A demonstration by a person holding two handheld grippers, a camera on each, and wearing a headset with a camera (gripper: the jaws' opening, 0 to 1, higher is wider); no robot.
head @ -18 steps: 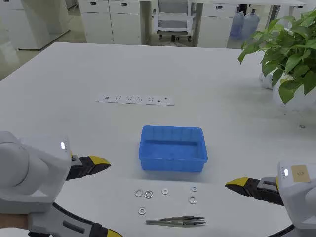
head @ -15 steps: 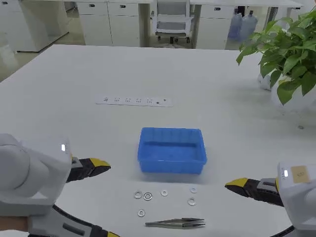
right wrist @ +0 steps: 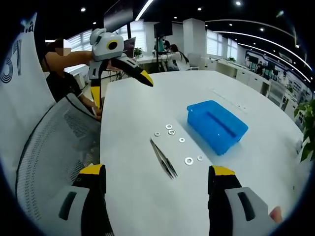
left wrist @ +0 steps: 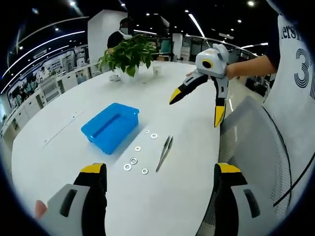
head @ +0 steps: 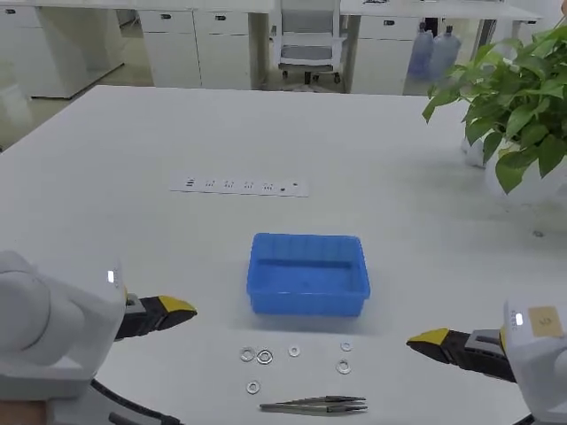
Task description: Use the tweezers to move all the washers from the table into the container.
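Note:
A blue container (head: 307, 274) stands mid-table, with nothing visible inside it. Several small metal washers (head: 264, 357) lie scattered on the white table just in front of it. The steel tweezers (head: 313, 405) lie flat nearer the front edge, untouched. My left gripper (left wrist: 158, 169) is open and holds nothing, left of the washers. My right gripper (right wrist: 156, 171) is open too, hovering on their right. The left gripper view has the container (left wrist: 109, 127), washers (left wrist: 134, 161) and tweezers (left wrist: 165, 151) ahead. In the right gripper view the tweezers (right wrist: 163, 158) lie straight ahead, before the container (right wrist: 216, 125).
A potted plant (head: 523, 106) stands at the table's right rear. A white power strip (head: 239, 185) lies flat behind the container. A grey mesh chair back (left wrist: 246, 147) sits at the table's near edge. Cabinets and an office chair (head: 308, 35) stand beyond the table.
The head view has shifted a little, so both grippers sit slightly lower in the picture. Container, washers and tweezers lie where they were.

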